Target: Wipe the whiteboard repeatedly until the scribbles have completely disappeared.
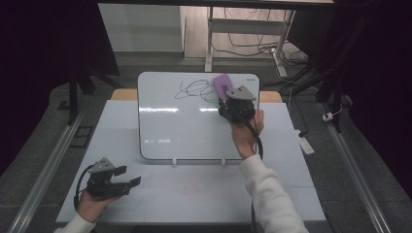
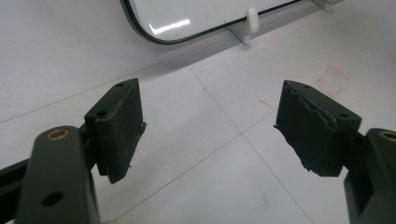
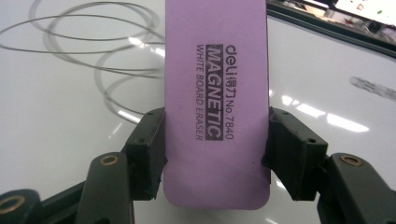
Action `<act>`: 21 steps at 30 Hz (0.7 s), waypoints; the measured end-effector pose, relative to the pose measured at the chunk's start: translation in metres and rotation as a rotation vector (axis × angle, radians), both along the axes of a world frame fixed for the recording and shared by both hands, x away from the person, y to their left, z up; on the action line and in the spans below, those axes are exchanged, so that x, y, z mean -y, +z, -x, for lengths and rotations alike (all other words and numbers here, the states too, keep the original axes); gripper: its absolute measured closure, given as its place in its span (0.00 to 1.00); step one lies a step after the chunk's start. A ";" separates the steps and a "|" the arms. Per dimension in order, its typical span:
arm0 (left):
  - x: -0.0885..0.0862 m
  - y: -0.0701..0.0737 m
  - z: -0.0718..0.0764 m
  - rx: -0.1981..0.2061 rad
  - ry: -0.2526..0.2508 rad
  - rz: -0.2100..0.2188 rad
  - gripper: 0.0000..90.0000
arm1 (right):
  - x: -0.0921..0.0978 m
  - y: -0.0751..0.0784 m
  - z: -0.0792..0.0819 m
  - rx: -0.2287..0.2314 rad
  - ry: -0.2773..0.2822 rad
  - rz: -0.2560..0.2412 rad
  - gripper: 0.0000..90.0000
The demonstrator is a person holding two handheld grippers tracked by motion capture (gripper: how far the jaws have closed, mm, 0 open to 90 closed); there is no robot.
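Observation:
A purple magnetic whiteboard eraser lies flat on the whiteboard near its far right corner, also in the high view. My right gripper is shut on the eraser's two long sides, its hand reaching over the board. Black looping scribbles sit on the board just left of the eraser. My left gripper rests low at the table's front left, open and empty.
The whiteboard stands on small white feet on a pale tiled table. Faint red marks show on the table surface. Cables and a desk frame lie on the floor beyond the table.

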State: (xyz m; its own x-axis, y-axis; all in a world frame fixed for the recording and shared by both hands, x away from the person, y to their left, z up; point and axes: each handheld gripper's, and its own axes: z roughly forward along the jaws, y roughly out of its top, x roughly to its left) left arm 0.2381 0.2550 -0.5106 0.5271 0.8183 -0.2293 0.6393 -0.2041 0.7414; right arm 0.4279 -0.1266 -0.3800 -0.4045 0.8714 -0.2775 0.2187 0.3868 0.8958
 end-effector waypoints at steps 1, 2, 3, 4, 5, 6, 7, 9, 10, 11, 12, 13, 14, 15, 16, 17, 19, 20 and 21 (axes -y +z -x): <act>0.000 0.000 0.000 -0.001 0.000 0.000 0.27 | 0.004 0.000 0.000 -0.004 -0.006 -0.013 0.46; 0.000 0.000 0.000 -0.001 0.000 0.000 0.27 | 0.006 -0.001 -0.001 -0.003 -0.007 -0.021 0.46; 0.001 0.000 0.000 -0.001 0.000 0.000 0.27 | 0.005 -0.001 0.000 0.003 -0.009 -0.019 0.46; 0.001 0.000 0.000 -0.001 0.000 0.000 0.27 | 0.005 -0.001 0.000 0.003 -0.009 -0.019 0.46; 0.001 0.000 0.000 0.001 0.000 -0.003 0.27 | -0.001 -0.003 0.001 0.001 0.001 -0.011 0.46; 0.001 0.000 0.000 0.000 0.000 -0.003 0.26 | -0.006 -0.004 0.002 0.001 0.010 -0.004 0.46; 0.002 0.000 0.000 0.001 0.000 -0.005 0.27 | -0.012 -0.006 0.003 0.003 0.019 0.004 0.46; 0.001 0.001 0.000 0.000 0.000 -0.004 0.26 | -0.025 -0.008 0.004 0.005 0.048 0.020 0.46; 0.001 0.001 0.000 0.000 0.000 -0.004 0.26 | -0.032 -0.009 0.005 0.008 0.064 0.033 0.46; 0.001 0.000 0.000 0.000 0.002 -0.003 0.26 | -0.040 -0.010 0.007 0.006 0.082 0.040 0.46; 0.001 0.000 0.000 0.000 0.002 -0.003 0.26 | -0.047 -0.011 0.008 0.001 0.099 0.049 0.46; 0.000 0.000 0.000 0.001 0.004 -0.003 0.26 | -0.054 -0.012 0.009 0.001 0.114 0.060 0.46; 0.000 0.000 0.000 0.001 0.004 -0.003 0.26 | -0.059 -0.013 0.010 0.003 0.126 0.072 0.46; 0.000 0.000 0.000 0.001 0.004 -0.002 0.26 | -0.062 -0.013 0.011 0.007 0.127 0.078 0.46; -0.001 0.000 0.000 0.002 0.005 0.000 0.26 | -0.063 -0.013 0.010 0.006 0.128 0.077 0.46; -0.001 0.000 0.000 0.000 0.004 0.001 0.26 | -0.061 -0.012 0.009 -0.002 0.132 0.069 0.46; -0.002 0.000 0.000 -0.001 0.004 0.002 0.26 | -0.056 -0.010 0.008 0.006 0.120 0.068 0.46; -0.002 0.000 0.000 -0.001 0.004 0.002 0.26 | -0.052 -0.008 0.007 0.012 0.107 0.070 0.46; -0.002 0.000 0.000 -0.001 0.003 0.001 0.26 | -0.047 -0.005 0.005 0.011 0.090 0.064 0.46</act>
